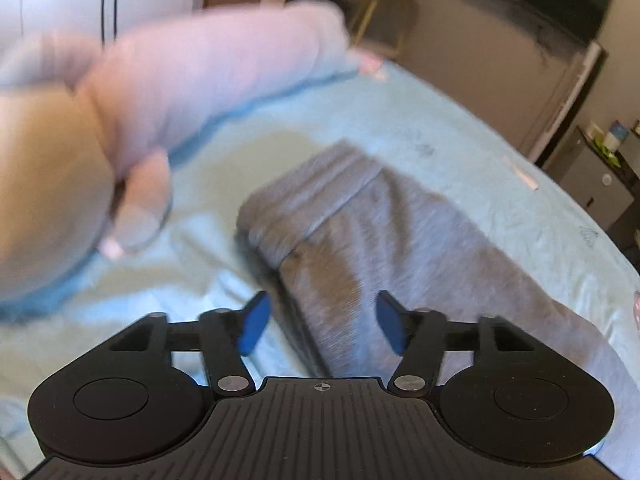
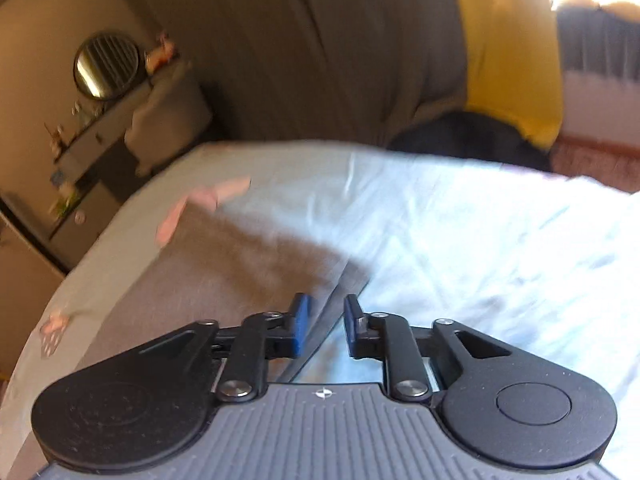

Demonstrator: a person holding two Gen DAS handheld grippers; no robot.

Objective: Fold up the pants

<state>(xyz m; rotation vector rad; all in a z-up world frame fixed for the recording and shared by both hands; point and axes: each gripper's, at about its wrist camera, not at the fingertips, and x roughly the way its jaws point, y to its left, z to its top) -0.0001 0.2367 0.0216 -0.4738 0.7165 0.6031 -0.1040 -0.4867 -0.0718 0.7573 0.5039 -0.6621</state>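
Lying flat on the pale blue bed sheet (image 1: 460,168), the grey knit pants (image 1: 384,232) already look folded over once, with the ribbed waistband end (image 1: 320,184) farthest from the left camera and the long axis running from there back toward and under the left gripper (image 1: 322,322). In the left wrist view the cloth's dark folded edge passes straight between the blue fingers (image 1: 254,324), which stand wide apart and press on nothing; the fabric lies beneath and ahead of them, not in their grasp. In the right wrist view the right gripper (image 2: 326,328) shows a narrow gap between its fingers (image 2: 300,326), with a corner of the pants reaching just into that gap below the tips; the pads do not appear to pinch it, though blur makes this uncertain. The left gripper seems nearer the bulk of the garment, the right nearer its edge on the sheet. A person's arm in a pale pink sleeve (image 1: 208,64) crosses the upper left of the left view, well apart from the pants.
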